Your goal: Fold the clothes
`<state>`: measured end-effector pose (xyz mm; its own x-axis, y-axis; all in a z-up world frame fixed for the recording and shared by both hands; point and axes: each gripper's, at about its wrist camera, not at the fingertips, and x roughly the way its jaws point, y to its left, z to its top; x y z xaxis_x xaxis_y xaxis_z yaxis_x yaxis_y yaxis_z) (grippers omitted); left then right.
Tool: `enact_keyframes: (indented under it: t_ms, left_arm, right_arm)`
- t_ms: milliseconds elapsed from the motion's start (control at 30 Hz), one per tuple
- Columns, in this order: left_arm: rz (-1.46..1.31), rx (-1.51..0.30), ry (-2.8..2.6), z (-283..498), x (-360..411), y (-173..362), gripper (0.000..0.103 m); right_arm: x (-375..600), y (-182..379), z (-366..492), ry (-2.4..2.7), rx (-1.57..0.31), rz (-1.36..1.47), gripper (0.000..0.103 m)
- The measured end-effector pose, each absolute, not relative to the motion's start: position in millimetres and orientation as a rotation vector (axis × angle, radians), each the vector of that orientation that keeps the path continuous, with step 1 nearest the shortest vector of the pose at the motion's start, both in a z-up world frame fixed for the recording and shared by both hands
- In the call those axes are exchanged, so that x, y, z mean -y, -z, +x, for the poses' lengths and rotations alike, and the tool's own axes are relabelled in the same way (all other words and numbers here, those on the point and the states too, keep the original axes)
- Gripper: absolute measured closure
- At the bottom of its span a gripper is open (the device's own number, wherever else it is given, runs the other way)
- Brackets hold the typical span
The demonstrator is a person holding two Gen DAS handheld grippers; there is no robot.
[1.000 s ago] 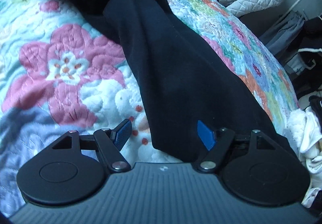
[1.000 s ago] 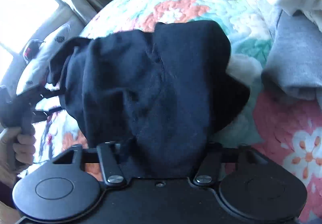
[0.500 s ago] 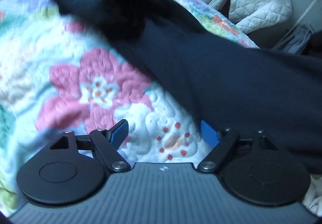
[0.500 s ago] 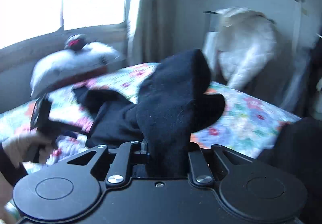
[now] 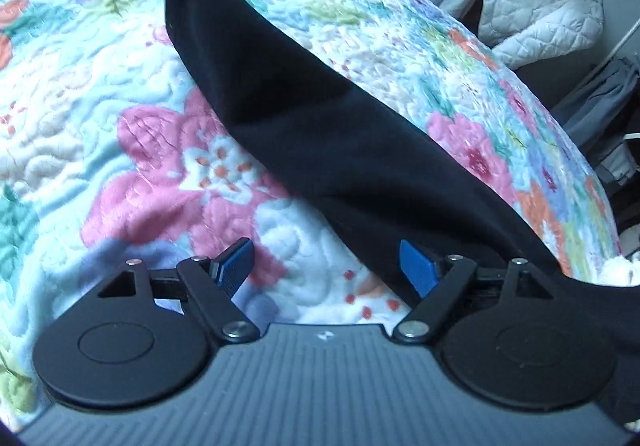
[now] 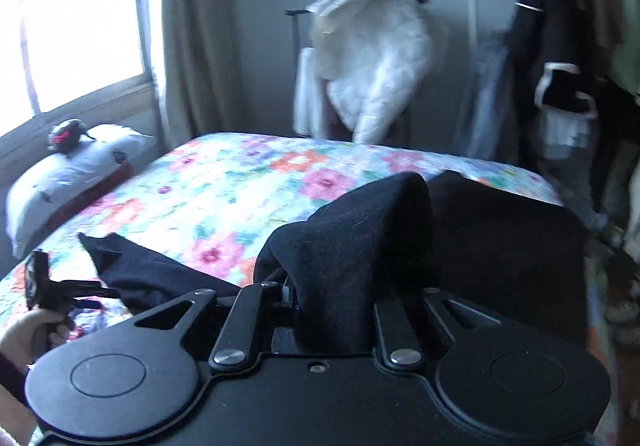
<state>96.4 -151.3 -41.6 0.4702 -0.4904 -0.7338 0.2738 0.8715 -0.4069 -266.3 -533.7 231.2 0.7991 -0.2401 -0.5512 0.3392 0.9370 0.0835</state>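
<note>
Jaws on the right gripper were nearly closed, pinching a bunched fold of the black garment, which rose in a hump over the fingers. Jaws on the left gripper stood wide apart with nothing between the blue pads; the garment's edge passed just beside the right-hand pad, and contact could not be confirmed.

From the raised end at the right gripper, the black garment stretched as a long dark band down onto the floral quilt, and its far end lay on the quilt. Beyond the quilt's far edge a white quilted jacket hung on a rack, and a pillow rested below the window.

Progress assessment: the task appeared to be at an early stage. One end was secured and lifted, but no fold was visible. Remaining work likely comprised gripping a second point with the left gripper, spreading the garment flat and folding it.
</note>
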Motion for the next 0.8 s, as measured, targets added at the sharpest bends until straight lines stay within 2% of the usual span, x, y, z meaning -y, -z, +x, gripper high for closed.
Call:
enact_keyframes:
  t_ms: [367,433,500,567,600,633,667,700,800]
  left_arm:
    - [-0.265,-0.845,0.280,161,103,10,0.023]
    - [-0.249,-0.846,0.256,182,111,6,0.019]
    - [-0.241,-0.852,0.225,201,120,5,0.011]
    - [-0.254,-0.865,0.195,218,133,10,0.011]
    - [-0.245,-0.880,0.198,225,139,12,0.017]
    - [-0.226,-0.898,0.207,232,144,14,0.034]
    - [-0.208,-0.917,0.217,238,150,17,0.094]
    - [-0.188,-0.899,0.233,239,154,11,0.097]
    - [-0.178,-0.752,0.310,228,154,-27,0.098]
  right_arm:
    - [520,-178,-228,0.110,-0.524,0.347,0.086]
    - [521,-175,-227,0.093,-0.530,0.361,0.086]
    - [522,-174,-227,0.079,-0.531,0.364,0.086]
    - [523,-176,-229,0.073,-0.528,0.364,0.086]
    - [524,-178,-231,0.072,-0.525,0.365,0.086]
    - [526,-179,-233,0.073,-0.519,0.366,0.086]
    - [527,-181,-236,0.075,-0.513,0.366,0.086]
    - [528,-183,-238,0.078,-0.506,0.364,0.086]
    - [532,-187,-249,0.091,-0.491,0.357,0.086]
